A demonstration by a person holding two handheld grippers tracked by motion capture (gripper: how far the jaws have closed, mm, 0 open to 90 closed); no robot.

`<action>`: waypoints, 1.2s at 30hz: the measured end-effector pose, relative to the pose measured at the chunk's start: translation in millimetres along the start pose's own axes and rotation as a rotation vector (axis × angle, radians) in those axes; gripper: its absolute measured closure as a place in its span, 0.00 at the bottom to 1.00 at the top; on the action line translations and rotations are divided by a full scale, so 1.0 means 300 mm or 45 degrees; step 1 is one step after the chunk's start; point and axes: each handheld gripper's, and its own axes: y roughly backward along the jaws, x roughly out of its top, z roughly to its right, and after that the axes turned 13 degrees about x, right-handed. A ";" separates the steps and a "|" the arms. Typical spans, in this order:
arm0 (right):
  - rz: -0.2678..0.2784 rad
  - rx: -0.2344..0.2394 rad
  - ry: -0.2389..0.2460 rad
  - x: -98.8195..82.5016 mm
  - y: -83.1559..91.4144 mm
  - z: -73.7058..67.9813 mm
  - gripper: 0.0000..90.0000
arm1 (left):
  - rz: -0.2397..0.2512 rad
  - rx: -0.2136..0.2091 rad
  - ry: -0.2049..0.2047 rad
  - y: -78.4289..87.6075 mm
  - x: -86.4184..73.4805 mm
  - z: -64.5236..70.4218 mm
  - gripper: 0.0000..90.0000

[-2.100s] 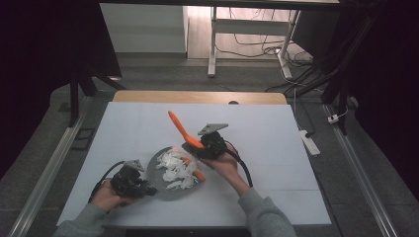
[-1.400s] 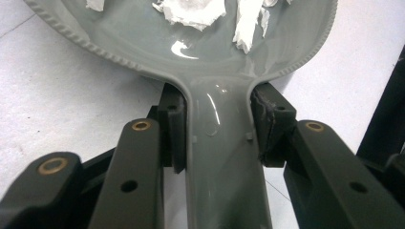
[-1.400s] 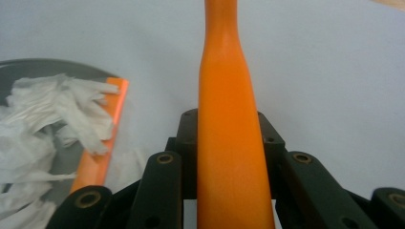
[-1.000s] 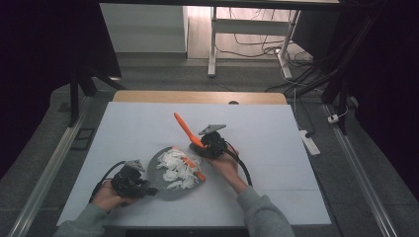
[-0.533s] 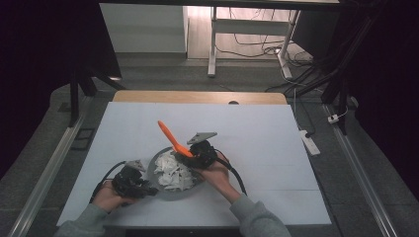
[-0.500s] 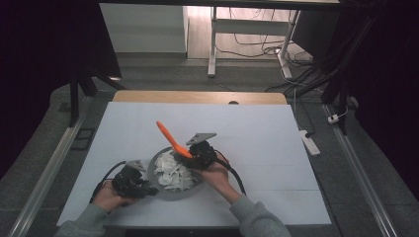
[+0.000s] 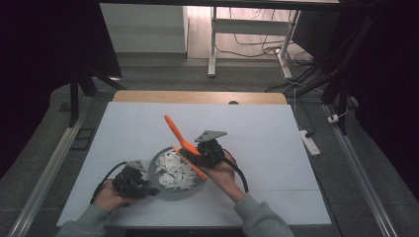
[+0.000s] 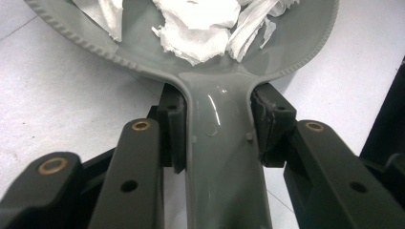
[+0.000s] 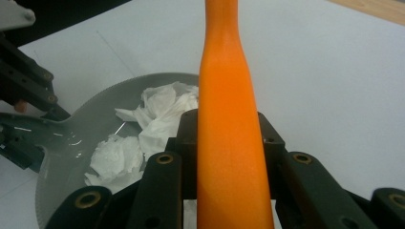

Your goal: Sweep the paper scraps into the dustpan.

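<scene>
L gripper (image 8: 217, 138) was clamped on the handle of a grey dustpan (image 8: 219, 157) lying on the white table (image 7: 276, 133), w/ torn white paper scraps (image 7: 175, 170) in its pan. R gripper (image 9: 229, 143) was clamped on an orange brush handle (image 9: 229, 138), brush edge resting at the dustpan's right rim.

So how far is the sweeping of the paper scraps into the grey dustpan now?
Mostly done: the white paper scraps already lie in the grey dustpan. In hand: the left claw grips the dustpan's handle, and the right claw holds the orange brush at the pan's edge. What is left cannot be judged.
</scene>
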 end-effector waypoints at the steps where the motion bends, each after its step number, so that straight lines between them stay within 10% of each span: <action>1: 0.009 -0.005 -0.001 0.000 0.006 0.003 0.78 | 0.001 0.001 0.002 0.000 0.000 0.001 0.68; 10: 0.057 -0.072 -0.047 -0.008 0.039 0.054 0.78 | 0.003 0.002 0.002 -0.003 -0.003 0.002 0.68; 19: -0.053 -0.236 -0.062 -0.042 -0.045 0.145 0.78 | 0.005 0.002 0.006 -0.004 -0.003 0.006 0.68; 36: -0.092 -0.031 -0.054 -0.037 -0.082 0.038 0.78 | 0.004 0.004 0.007 -0.007 -0.002 0.006 0.68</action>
